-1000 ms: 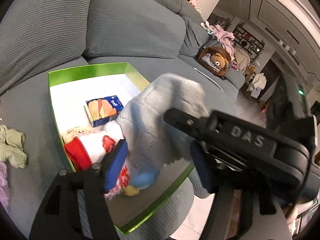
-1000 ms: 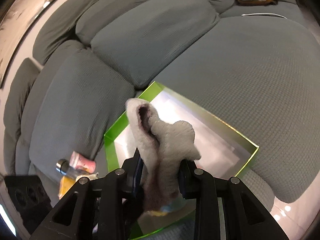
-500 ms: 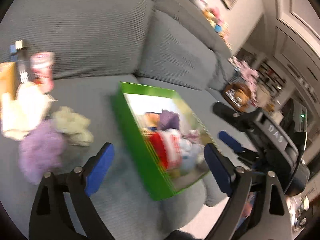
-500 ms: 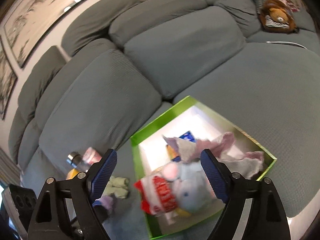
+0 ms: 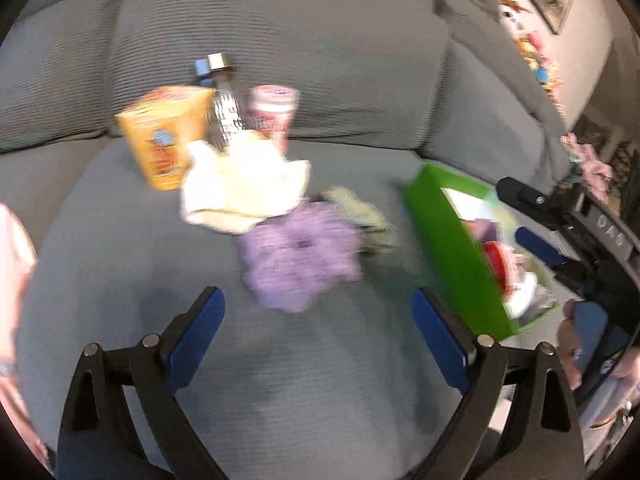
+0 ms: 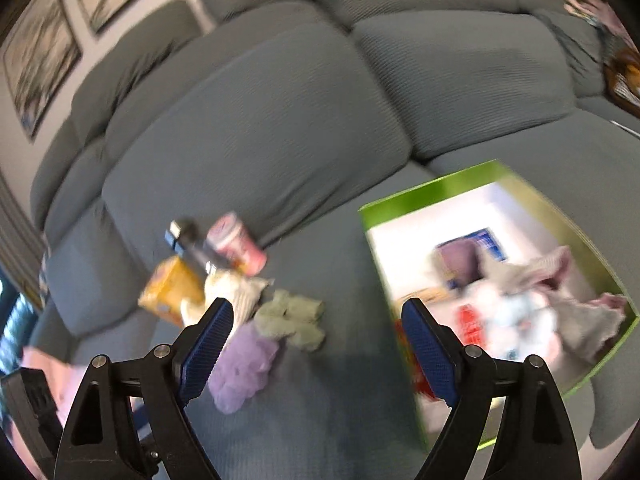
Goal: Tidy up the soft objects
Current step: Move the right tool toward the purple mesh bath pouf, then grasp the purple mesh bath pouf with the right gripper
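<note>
A fuzzy purple item (image 5: 300, 252) lies on the grey sofa seat just ahead of my open, empty left gripper (image 5: 318, 332). A cream cloth (image 5: 244, 184) and a pale green cloth (image 5: 360, 212) lie beside it. The green box (image 5: 452, 248) stands to the right, with a plush toy and cloths inside (image 6: 520, 308). My right gripper (image 6: 316, 340) is open and empty, between the purple item (image 6: 244, 364) with the green cloth (image 6: 292, 320) and the box (image 6: 384, 280). It shows at the left wrist view's right edge (image 5: 536, 244).
An orange carton (image 5: 164, 136), a dark bottle (image 5: 220, 104) and a pink container (image 5: 272, 108) stand against the sofa back cushion (image 5: 280, 40). More plush toys sit far right on the sofa (image 6: 624, 72).
The right gripper let go of the grey cloth, which now lies in the box. Both grippers opened and swung left toward the loose cloths on the seat.
</note>
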`<state>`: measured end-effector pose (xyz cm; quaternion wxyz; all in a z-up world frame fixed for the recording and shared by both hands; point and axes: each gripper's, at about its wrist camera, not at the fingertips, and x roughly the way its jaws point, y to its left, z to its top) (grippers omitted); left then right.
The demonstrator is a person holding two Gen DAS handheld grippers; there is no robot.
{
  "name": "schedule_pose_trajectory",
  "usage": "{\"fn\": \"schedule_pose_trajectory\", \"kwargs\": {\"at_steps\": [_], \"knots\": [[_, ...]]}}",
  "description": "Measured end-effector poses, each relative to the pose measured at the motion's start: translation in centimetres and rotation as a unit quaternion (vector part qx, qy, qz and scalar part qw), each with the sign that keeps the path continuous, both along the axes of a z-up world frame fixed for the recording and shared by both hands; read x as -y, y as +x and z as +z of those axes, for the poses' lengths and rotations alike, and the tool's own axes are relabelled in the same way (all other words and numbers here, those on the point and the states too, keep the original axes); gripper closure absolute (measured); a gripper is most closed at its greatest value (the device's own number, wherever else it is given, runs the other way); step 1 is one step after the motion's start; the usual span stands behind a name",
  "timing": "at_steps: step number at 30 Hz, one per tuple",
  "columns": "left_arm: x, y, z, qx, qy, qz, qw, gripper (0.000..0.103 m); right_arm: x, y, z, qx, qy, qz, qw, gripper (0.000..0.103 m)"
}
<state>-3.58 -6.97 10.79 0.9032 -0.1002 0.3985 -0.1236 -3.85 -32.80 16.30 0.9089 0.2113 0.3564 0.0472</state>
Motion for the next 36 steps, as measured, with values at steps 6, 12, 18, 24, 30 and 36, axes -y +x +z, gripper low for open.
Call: {"fn": "schedule_pose_trajectory", "kwargs": {"at_steps": [6,12,18,24,30,36], "knots": [[-4.3,0.3,-3.4,-0.027,0.034,0.059,0.9973,0.009,-5.1,2.8,-3.2,-0.045,0.004,0.058,0.997,0.016],[-6.7,0.6,-5.6,-0.058,0.022,0.087,0.9942,0.009,-7.6,4.8,-7.1,-0.102,-0.010,0.062,0.993,0.017],[-7.6,0.5,-6.1,-0.072,0.016,0.096,0.9926,0.009,-8.6,5.9,-9.5,-0.133,-0.023,0.060,0.989,0.049],[-7.9,0.6,-6.0,-0.073,0.010,0.100,0.9923,0.009,-10.2,5.3,-9.9,-0.146,-0.041,0.097,0.984,0.088],[-8.7,0.4,-5.7,-0.071,0.010,0.114,0.9909,0.009,-11.6,2.0,-7.8,-0.140,0.009,0.201,0.970,0.092],[-9.0,0.3,-5.6,-0.072,0.003,0.113,0.9911,0.009,-13.5,0.4,-6.9,-0.141,0.029,0.276,0.950,0.092]]}}
